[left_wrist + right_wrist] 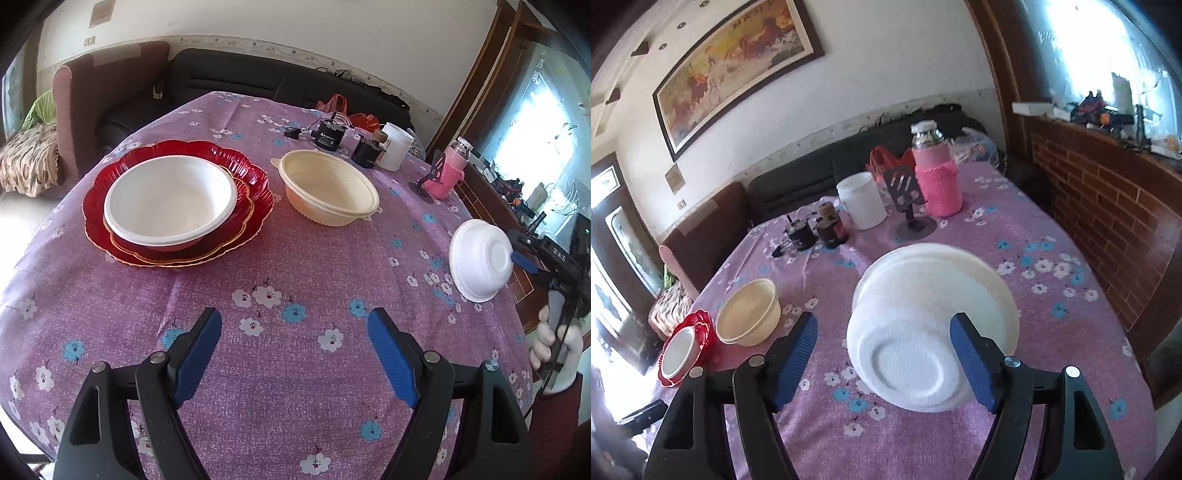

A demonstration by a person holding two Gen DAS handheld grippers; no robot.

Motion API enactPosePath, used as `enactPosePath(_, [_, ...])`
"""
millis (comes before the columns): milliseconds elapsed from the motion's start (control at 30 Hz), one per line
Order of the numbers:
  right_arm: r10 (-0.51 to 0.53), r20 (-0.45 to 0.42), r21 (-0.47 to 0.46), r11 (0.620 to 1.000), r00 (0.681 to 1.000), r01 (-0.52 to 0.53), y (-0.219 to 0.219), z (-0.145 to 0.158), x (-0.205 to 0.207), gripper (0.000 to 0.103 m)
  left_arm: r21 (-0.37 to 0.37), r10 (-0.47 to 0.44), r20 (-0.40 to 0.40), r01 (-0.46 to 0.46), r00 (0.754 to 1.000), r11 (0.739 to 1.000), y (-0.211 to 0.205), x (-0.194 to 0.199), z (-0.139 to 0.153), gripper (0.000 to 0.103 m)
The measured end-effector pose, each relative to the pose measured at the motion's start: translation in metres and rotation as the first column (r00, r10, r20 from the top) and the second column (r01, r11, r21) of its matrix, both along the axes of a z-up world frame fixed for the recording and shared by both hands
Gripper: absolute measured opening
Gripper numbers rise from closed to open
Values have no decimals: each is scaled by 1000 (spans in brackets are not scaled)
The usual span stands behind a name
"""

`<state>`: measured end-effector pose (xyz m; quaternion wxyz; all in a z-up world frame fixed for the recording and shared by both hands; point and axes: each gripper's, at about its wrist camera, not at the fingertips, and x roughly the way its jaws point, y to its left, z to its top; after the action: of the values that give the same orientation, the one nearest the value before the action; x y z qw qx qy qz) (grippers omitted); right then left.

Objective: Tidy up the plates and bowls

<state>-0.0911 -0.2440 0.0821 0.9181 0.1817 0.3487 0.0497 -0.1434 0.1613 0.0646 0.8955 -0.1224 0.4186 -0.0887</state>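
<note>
A smooth white foam bowl (923, 332) hangs tilted over the bench's (295, 258) right side, ringed base towards the right gripper (884, 321), whose ribbed blue fingers stand spread, one clear of it. The left gripper (295, 314) is spread and empty. Stacked red scalloped plates (110, 177) (gold-edged) hold a larger white bowl (170, 199); a cream ribbed bowl (328, 188) sits empty.

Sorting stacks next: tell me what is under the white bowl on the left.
Under the white bowl lie stacked red plates, two scalloped rims showing, on the purple tablecloth. The bowl covers their centres, so anything there is hidden.
</note>
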Motion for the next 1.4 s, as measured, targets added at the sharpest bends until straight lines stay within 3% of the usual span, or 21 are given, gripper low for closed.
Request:
enactPosePath(100, [43,-117,69,997,992,-35,1,-20,42,78,6,-2,-2,2,1000,1000,-2,1,0,81])
enactPosePath(167, [35,-133,48,998,991,-29,5,-23,51,78,14,1,6,-1,1000,1000,-2,2,2,81])
enactPosePath(300, [-59,-49,-184,982,997,49,10,-5,42,78,21,-5,22,4,1000,1000,-5,9,5,81])
enactPosePath(400, [-100,-79,-316,946,992,70,6,-9,48,89,19,-36,22,36,999,999,-17,15,5,81])
enactPosePath(667, [-149,-199,-527,849,969,22,-7,-55,81,91,28,-90,-4,90,996,996,-40,22,-4,81])
enactPosePath(867, [-149,-245,-456,890,958,22,-27,-67,94,102,26,-91,-16,92,996,995,-44,26,-8,81])
enactPosePath(1000, [-137,-235,-440,898,962,20,-29,-66,90,101,25,-96,-27,97,995,995,-48,28,-11,81])
enactPosePath(1067, [-133,-221,-458,889,966,18,-22,-59,87,94,21,-95,-33,96,995,995,-48,29,-13,81])
enactPosePath(1100, [-120,-207,-461,887,971,12,-17,-53,85,62,22,-95,-35,95,995,995,-48,30,-14,81])
enactPosePath(1133, [-122,-216,-448,894,969,12,-16,-47,84,11,23,-95,-36,96,995,995,-49,30,-15,81])
enactPosePath(1167, [-122,-212,-425,905,970,21,-16,-39,82,7,21,-97,-36,97,995,995,-49,30,-15,81])
enactPosePath(1300, [-67,-146,-268,963,987,25,-28,-6,68,7,19,-106,-29,106,994,994,-49,28,-14,81])
enactPosePath(1367, [-121,-147,-248,965,982,82,-42,-3,65,14,18,-109,-25,110,994,994,-49,27,-13,81])
enactPosePath(1400, [-160,-148,-246,962,976,121,-50,-5,64,27,15,-109,-24,109,994,994,-49,27,-13,81])
